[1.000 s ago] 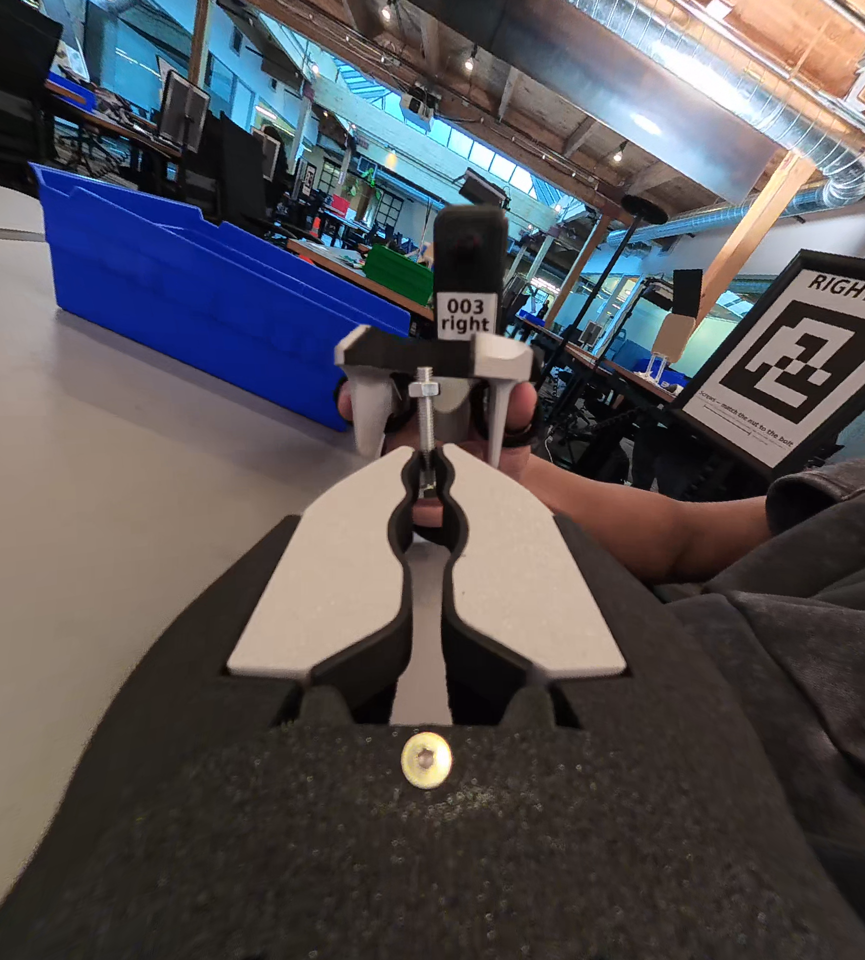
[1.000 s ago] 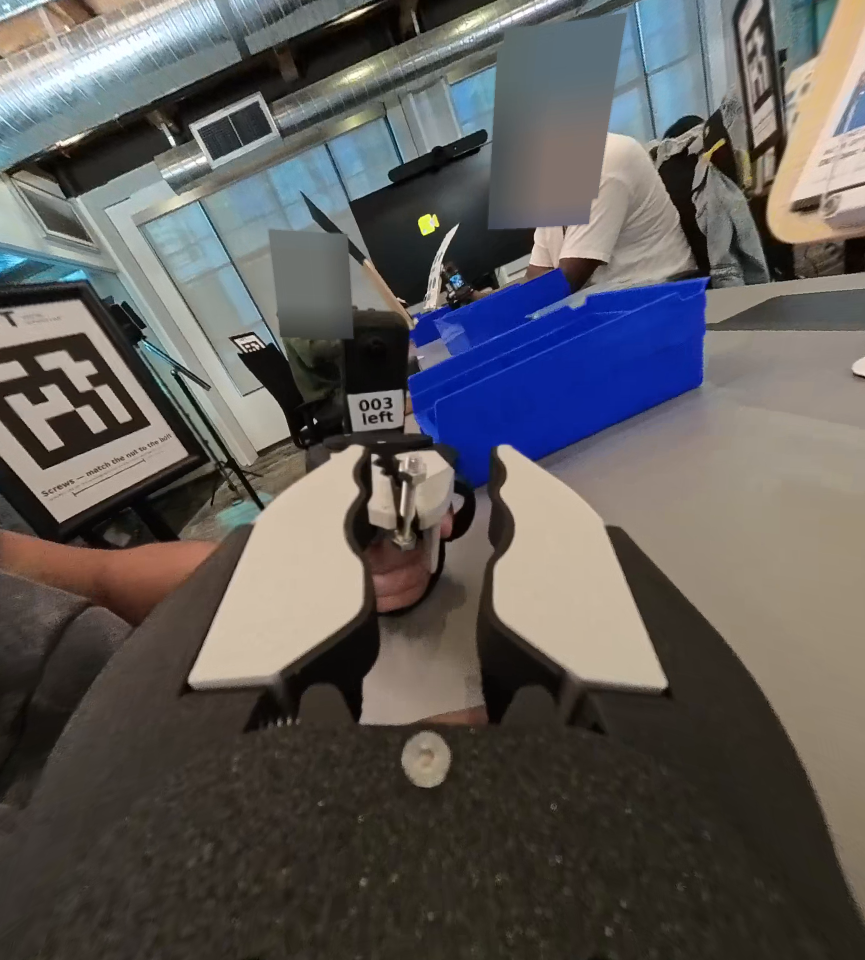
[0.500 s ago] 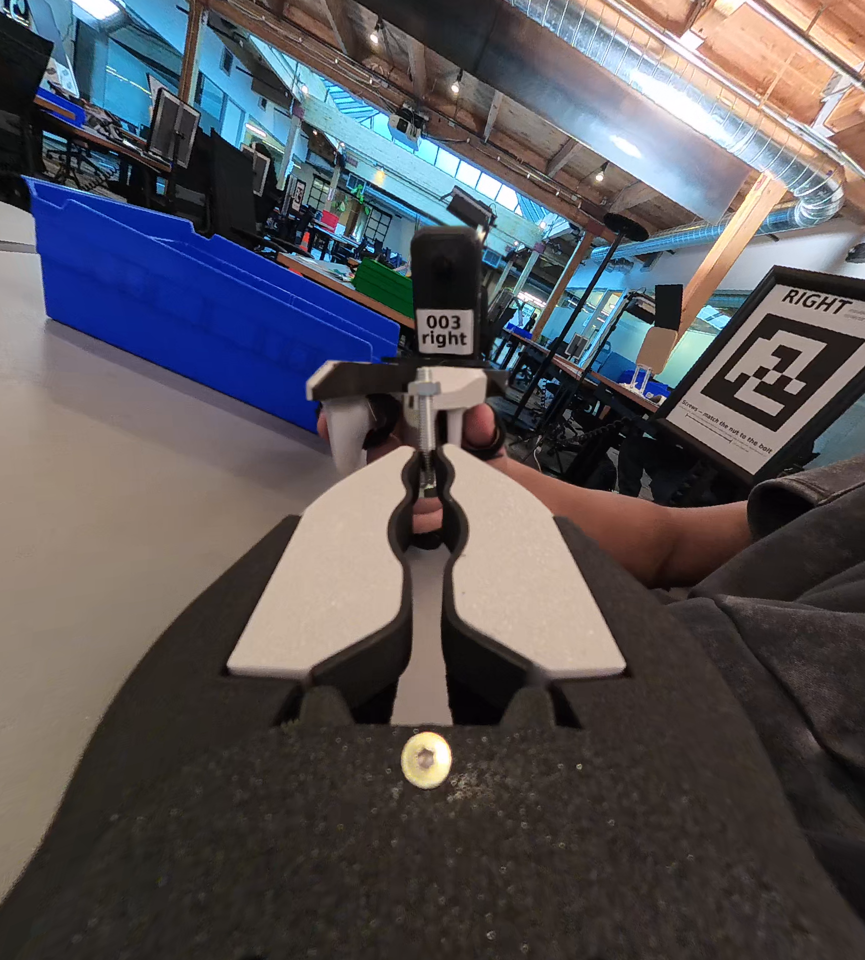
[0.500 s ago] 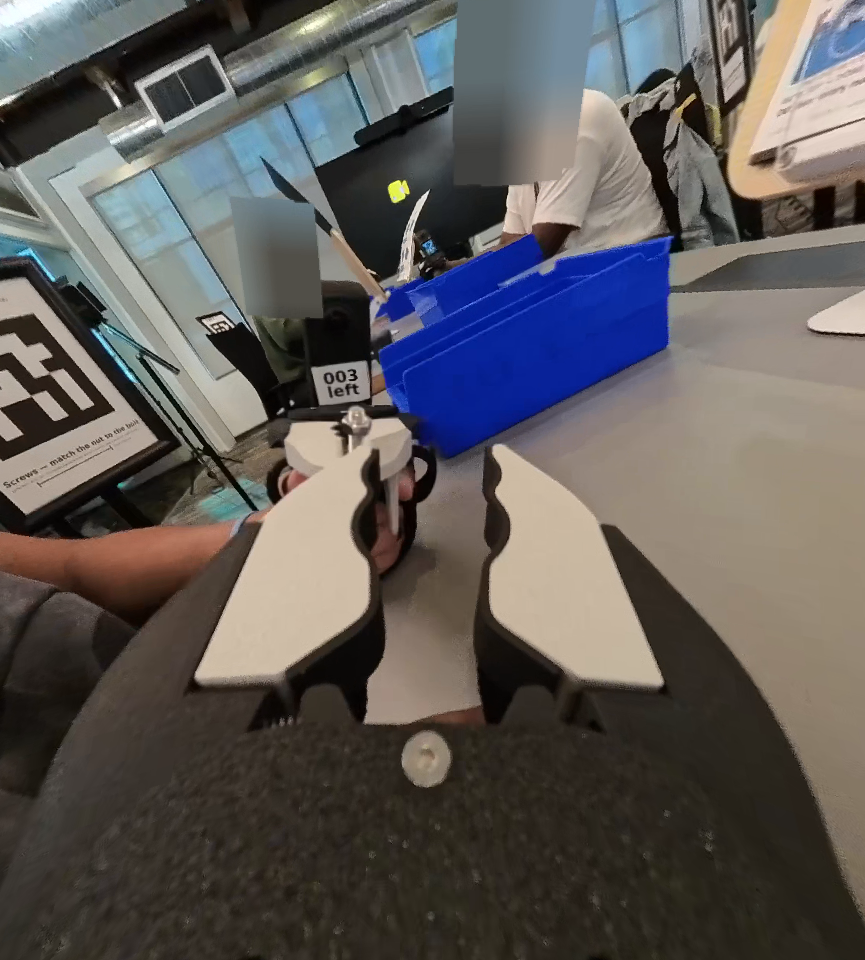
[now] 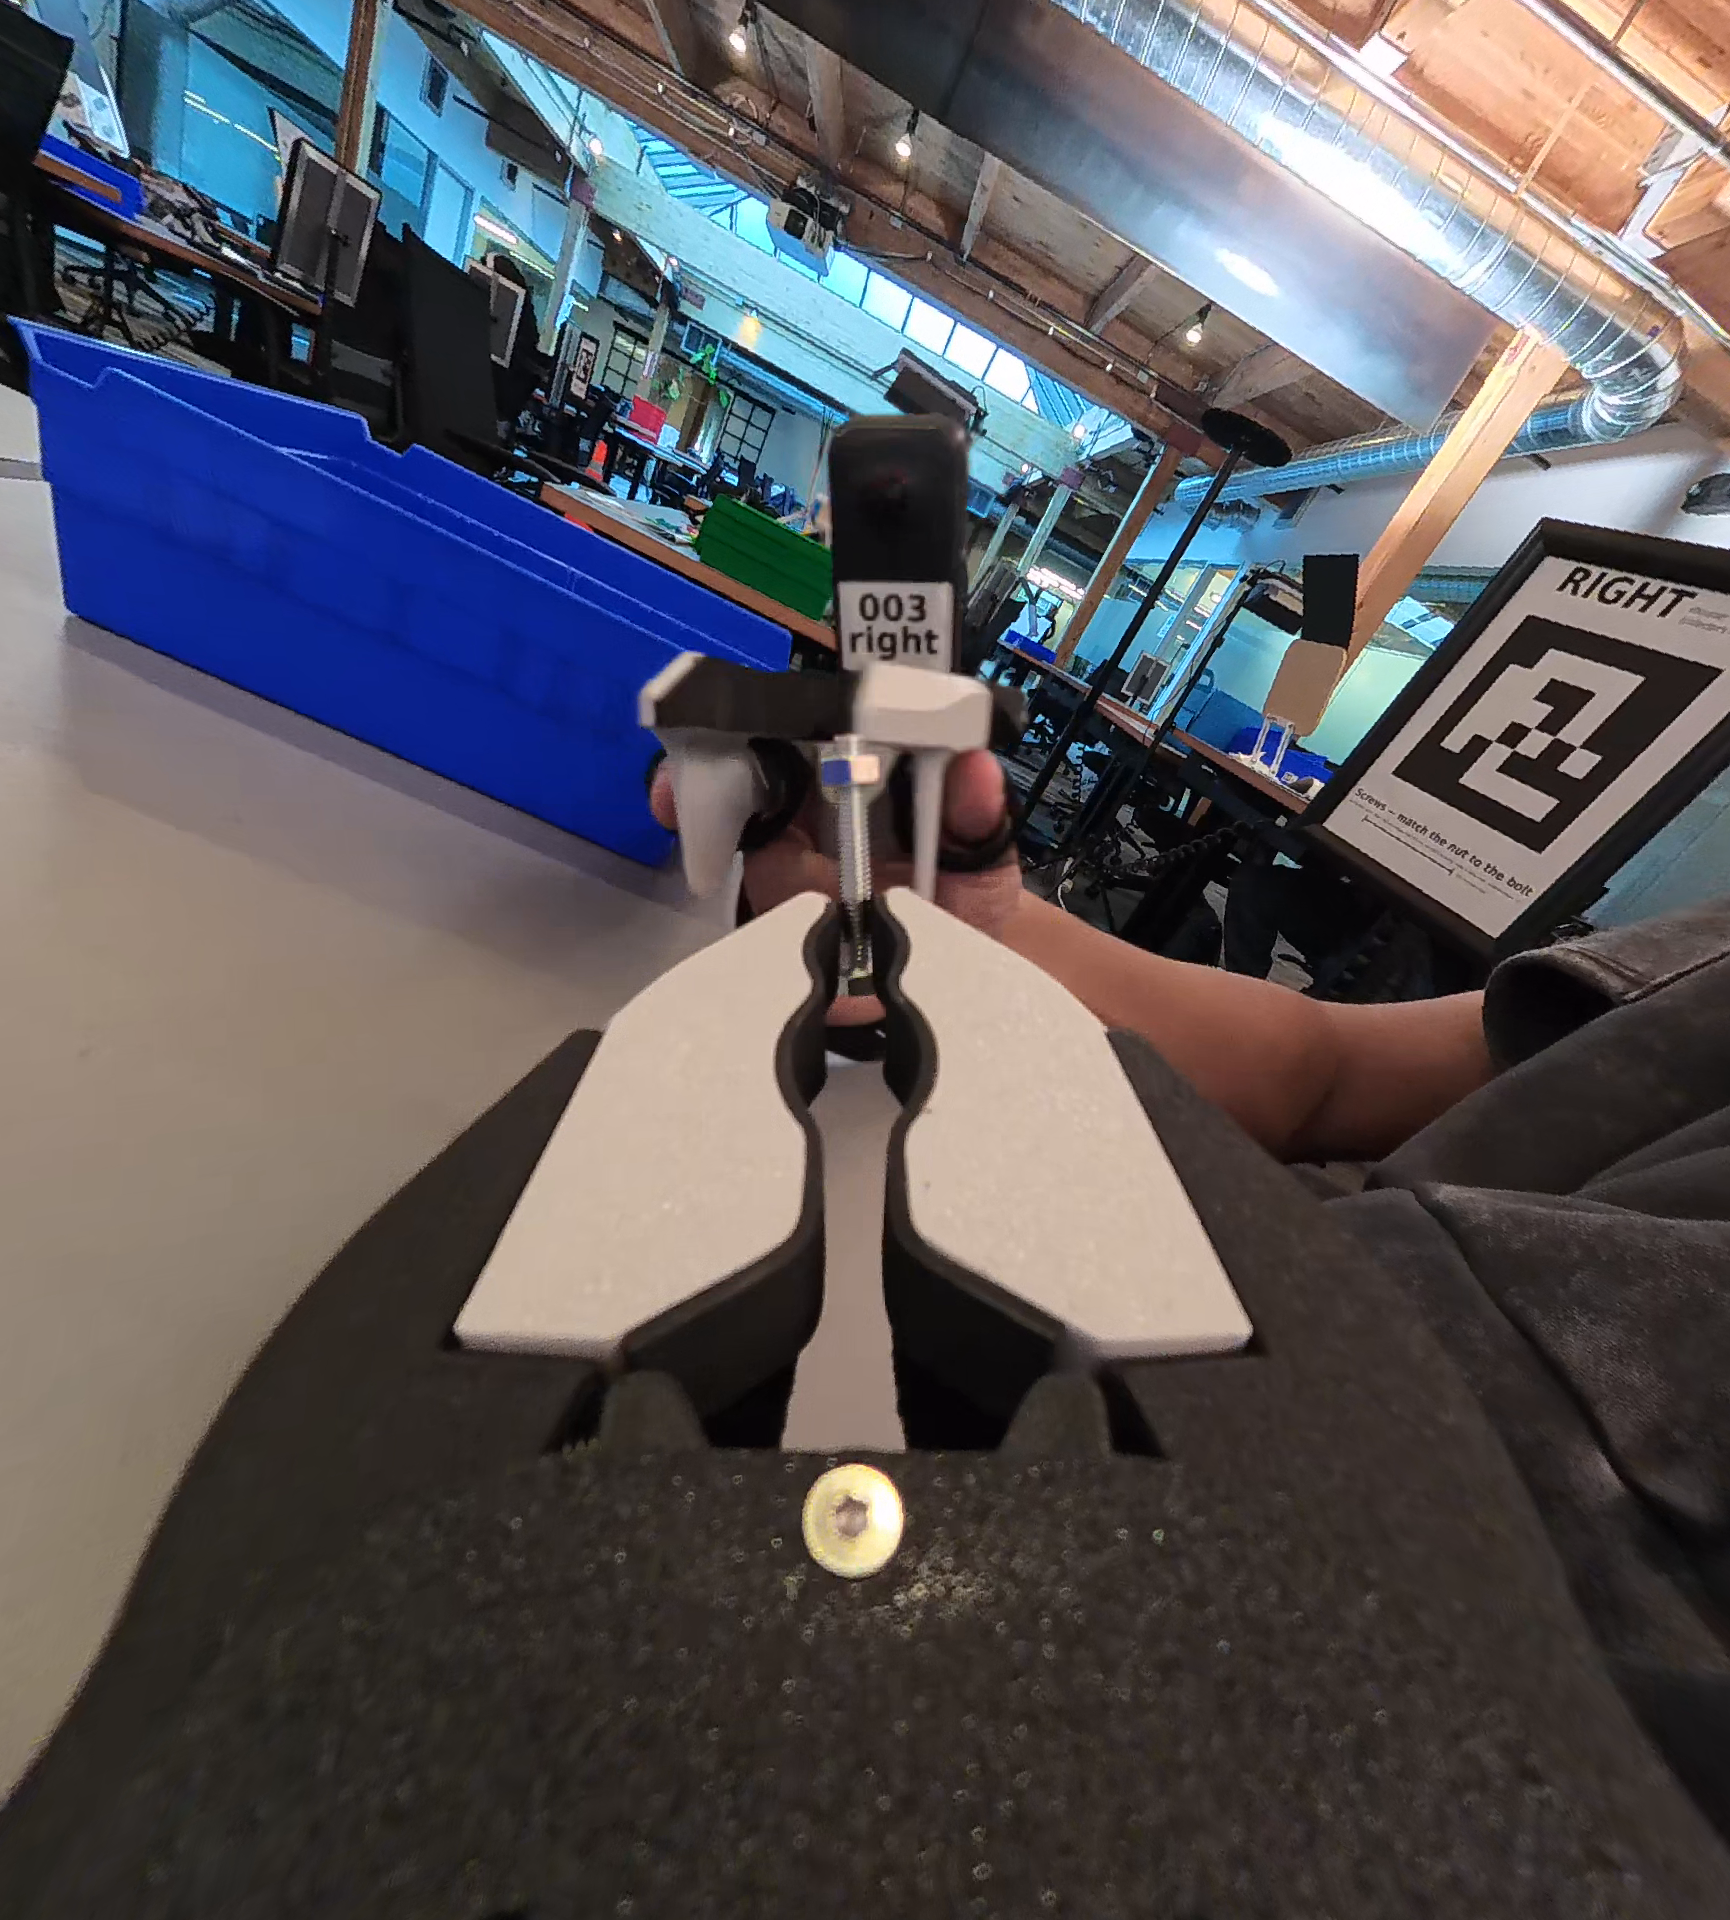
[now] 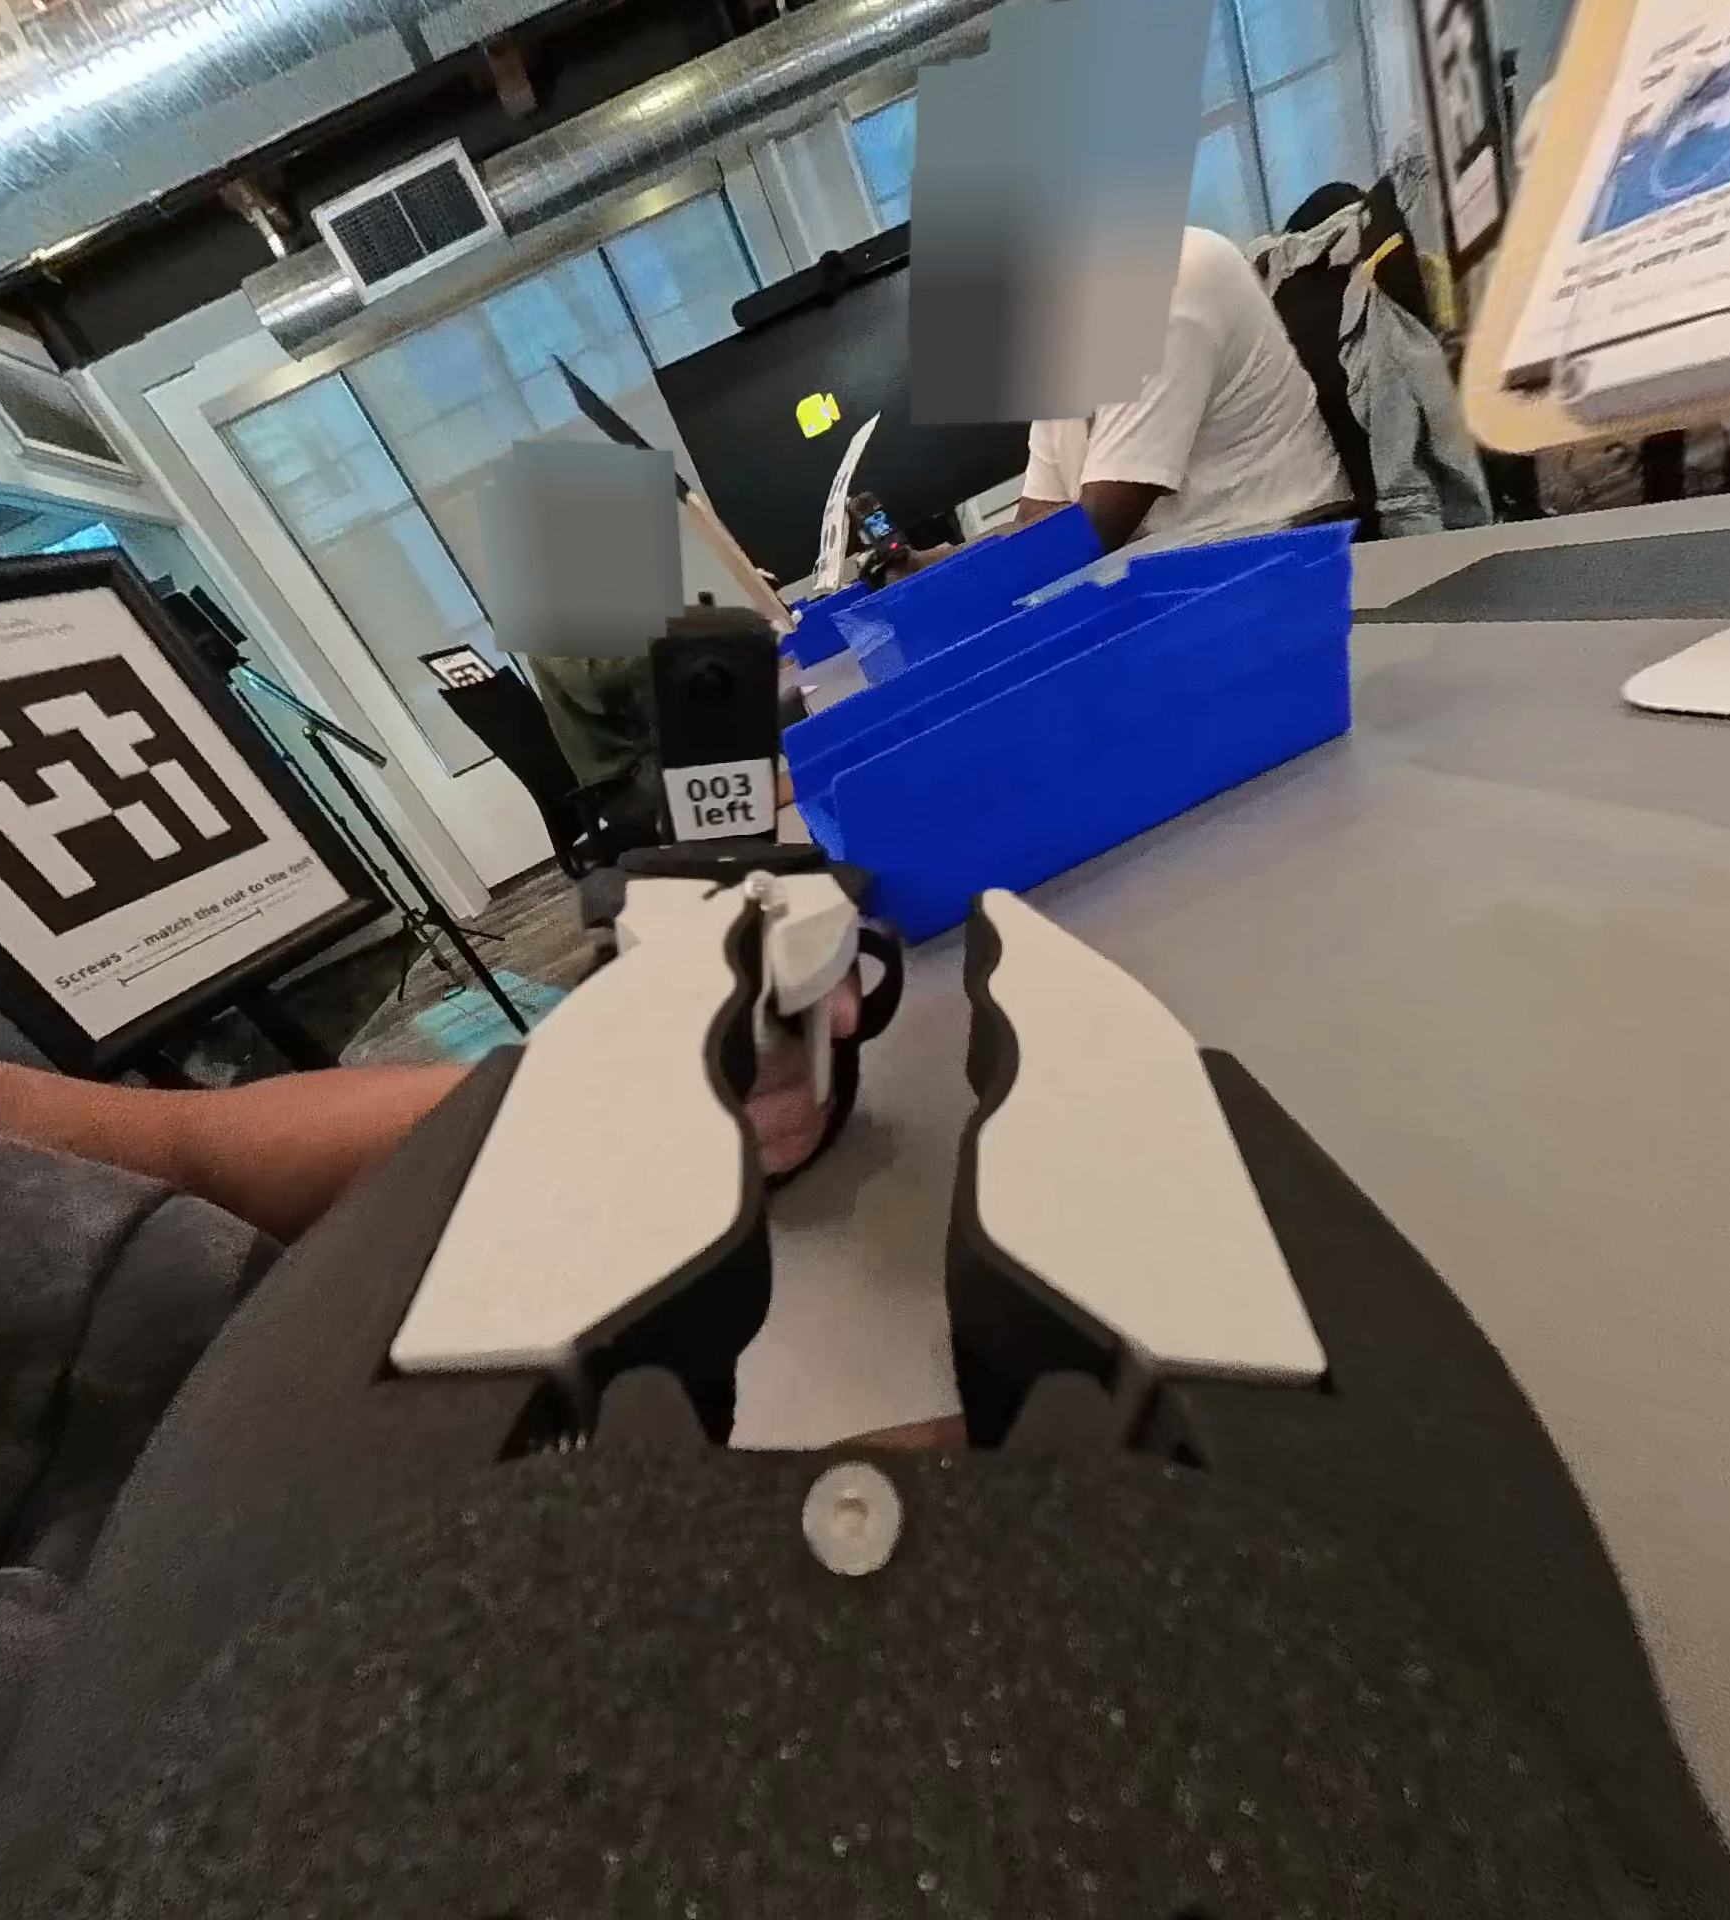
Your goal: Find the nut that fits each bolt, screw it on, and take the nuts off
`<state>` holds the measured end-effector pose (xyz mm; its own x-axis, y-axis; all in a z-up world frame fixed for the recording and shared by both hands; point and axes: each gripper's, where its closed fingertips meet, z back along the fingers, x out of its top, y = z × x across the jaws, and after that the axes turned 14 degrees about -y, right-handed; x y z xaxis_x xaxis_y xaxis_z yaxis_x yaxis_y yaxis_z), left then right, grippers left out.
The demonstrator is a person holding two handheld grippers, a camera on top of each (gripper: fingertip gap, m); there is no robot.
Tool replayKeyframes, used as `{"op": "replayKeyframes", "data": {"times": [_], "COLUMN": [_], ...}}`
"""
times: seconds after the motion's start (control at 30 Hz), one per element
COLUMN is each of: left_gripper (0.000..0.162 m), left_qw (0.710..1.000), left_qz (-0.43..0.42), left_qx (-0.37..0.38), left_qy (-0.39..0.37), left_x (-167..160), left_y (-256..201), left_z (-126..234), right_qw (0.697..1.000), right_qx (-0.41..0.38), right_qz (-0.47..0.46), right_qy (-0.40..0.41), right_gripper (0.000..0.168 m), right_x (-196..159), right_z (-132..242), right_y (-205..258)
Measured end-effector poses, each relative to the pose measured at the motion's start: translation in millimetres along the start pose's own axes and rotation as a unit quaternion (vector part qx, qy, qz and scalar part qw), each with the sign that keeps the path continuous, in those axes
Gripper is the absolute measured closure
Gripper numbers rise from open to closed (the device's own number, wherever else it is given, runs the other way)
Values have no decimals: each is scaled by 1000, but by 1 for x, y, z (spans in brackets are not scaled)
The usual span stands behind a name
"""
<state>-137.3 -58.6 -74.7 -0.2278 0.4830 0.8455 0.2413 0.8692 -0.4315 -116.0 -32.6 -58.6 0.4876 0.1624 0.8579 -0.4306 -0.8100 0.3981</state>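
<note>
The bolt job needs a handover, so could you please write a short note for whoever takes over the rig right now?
Left gripper: shut on the bolt, which points at the other gripper.
Right gripper: open, empty, facing the bolt end-on and a little to its side.
Nut: threaded on near the bolt's far end.
Blue bin sits on the table behind.
Done: nut is on the bolt. How far it must go, I cannot tell.
Left: probably grip the nut with the right gripper, then unscrew it.
</note>
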Motion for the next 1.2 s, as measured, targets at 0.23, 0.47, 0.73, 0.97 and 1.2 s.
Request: {"op": "replayKeyframes", "data": {"times": [0.23, 0.47, 0.73, 0.97, 1.2], "left_gripper": [157, 157, 157, 157, 157], "left_qw": [1000, 1000, 1000, 1000, 1000], "left_qz": [-2, -1, 3, 1, 7], "left_qx": [-5, -4, -7, -9, -10], "left_qy": [-2, -1, -5, -4, -3], "left_x": [0, 0, 1, 1, 1], "left_y": [-2, -2, -2, -4, -3], "left_z": [0, 1, 1, 1, 1], "right_qw": [1000, 999, 998, 999, 999], "right_qx": [-6, 26, -3, 10, 22], "right_qz": [-14, -15, -57, -42, -30], "right_qy": [17, 14, -14, 9, 6], "right_gripper": [132, 129, 132, 128, 128], "right_x": [-9, -10, -2, -9, -6], "right_z": [-3, -18, 6, -8, -11], "right_y": [-8, 15, -6, 1, 12]}}
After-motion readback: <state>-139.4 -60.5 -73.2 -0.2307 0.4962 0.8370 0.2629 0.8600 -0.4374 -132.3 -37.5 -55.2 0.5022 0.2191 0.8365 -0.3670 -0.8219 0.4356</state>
